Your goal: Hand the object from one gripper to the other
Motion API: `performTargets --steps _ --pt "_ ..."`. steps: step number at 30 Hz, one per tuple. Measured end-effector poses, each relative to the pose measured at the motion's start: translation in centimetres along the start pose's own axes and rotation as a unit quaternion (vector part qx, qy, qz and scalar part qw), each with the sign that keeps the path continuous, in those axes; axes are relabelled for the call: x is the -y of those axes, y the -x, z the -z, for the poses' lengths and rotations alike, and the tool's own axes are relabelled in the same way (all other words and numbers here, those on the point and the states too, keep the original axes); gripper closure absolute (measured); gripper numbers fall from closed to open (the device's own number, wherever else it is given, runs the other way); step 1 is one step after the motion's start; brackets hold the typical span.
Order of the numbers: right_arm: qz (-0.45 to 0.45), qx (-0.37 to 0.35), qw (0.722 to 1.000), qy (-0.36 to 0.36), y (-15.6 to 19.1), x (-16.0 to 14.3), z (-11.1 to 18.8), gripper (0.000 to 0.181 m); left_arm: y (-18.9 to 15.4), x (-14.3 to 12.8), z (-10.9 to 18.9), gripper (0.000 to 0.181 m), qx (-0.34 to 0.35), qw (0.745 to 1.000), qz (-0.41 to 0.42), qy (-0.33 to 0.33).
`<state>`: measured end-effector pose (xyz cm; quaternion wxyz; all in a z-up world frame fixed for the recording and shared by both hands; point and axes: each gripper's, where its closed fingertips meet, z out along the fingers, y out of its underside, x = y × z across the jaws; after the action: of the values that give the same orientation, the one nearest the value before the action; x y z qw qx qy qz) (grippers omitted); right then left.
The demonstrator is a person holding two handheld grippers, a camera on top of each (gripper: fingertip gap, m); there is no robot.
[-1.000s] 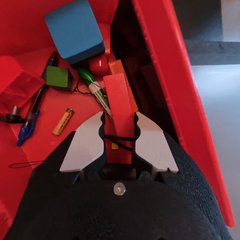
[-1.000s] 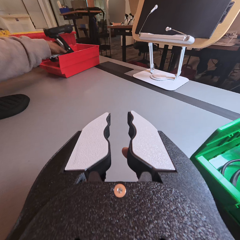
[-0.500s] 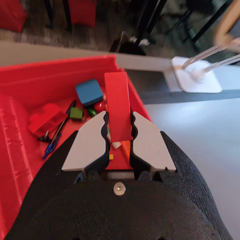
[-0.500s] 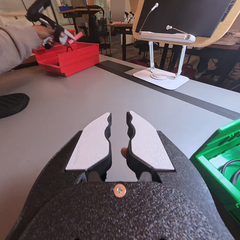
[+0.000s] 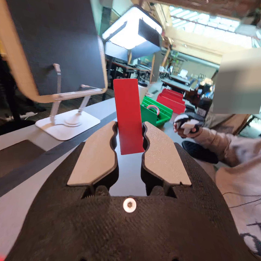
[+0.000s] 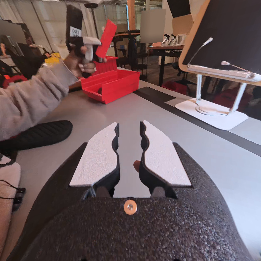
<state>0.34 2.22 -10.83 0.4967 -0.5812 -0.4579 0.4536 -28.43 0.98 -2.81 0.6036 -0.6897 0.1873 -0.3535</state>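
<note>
My left gripper (image 5: 129, 124) is shut on a flat red block (image 5: 127, 113) that sticks up past its tips. In the right wrist view the same block (image 6: 106, 38) is held high in the air at the upper left, above the red bin (image 6: 111, 84), with the left gripper (image 6: 90, 46) under it. My right gripper (image 6: 129, 124) is open and empty, low over the grey table (image 6: 113, 110). It also shows in the left wrist view (image 5: 186, 125) at the right, held in a hand, well apart from the block.
A white tablet stand (image 6: 211, 113) stands at the back right of the table. A green bin (image 5: 155, 113) with a tape roll sits beyond my left gripper. A black pad (image 6: 38, 134) lies on the table at the left. A person's sleeve (image 6: 28, 91) reaches across. There is about 30 cm between the tips of the two grippers.
My left gripper has lifted the red block out of the red bin and swung up and to the right, toward the right gripper. The right gripper has stayed open and tilted slightly.
</note>
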Motion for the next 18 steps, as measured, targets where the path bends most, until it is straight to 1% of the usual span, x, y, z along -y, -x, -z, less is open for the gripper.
performTargets --steps 2,4,7,9,10,12,13,14,16,18 --pt "-0.013 0.026 1.000 -0.008 1.4 1.2 -1.5 0.141 -3.6 -2.2 -3.4 0.148 -0.021 0.999 -0.043 0.014" --pt "-0.034 0.045 0.998 -0.022 2.6 2.0 -2.8 0.132 -6.7 -4.4 -6.6 0.148 -0.034 0.997 -0.070 0.020" --pt "-0.082 0.063 0.993 -0.052 3.7 2.4 -4.4 0.129 -10.3 -8.1 -10.8 0.148 -0.034 0.994 -0.102 0.036" --pt "-0.114 0.061 0.990 -0.056 3.7 1.8 -5.1 0.129 -12.1 -10.4 -12.9 0.148 -0.037 0.990 -0.129 0.049" --pt "-0.123 0.060 0.989 -0.051 3.6 1.3 -5.3 0.129 -12.8 -11.5 -13.7 0.148 -0.035 0.987 -0.147 0.056" --pt "-0.138 0.073 0.987 -0.044 3.8 0.4 -5.5 0.133 -13.3 -13.7 -15.1 0.148 -0.011 0.978 -0.194 0.077" --pt "-0.147 0.081 0.985 -0.039 3.9 -0.1 -5.5 0.141 -13.6 -14.5 -15.5 0.148 -0.006 0.973 -0.214 0.081" --pt "-0.159 0.077 0.984 -0.035 3.7 -0.7 -5.5 0.156 -14.1 -15.0 -15.7 0.148 -0.010 0.971 -0.224 0.080" --pt "-0.175 0.081 0.981 -0.026 3.4 -1.7 -5.5 0.158 -14.0 -15.7 -15.8 0.148 0.001 0.967 -0.237 0.089" --pt "-0.166 0.093 0.982 -0.009 3.5 -2.4 -5.3 0.160 -13.8 -16.1 -15.7 0.148 0.000 0.964 -0.248 0.092"
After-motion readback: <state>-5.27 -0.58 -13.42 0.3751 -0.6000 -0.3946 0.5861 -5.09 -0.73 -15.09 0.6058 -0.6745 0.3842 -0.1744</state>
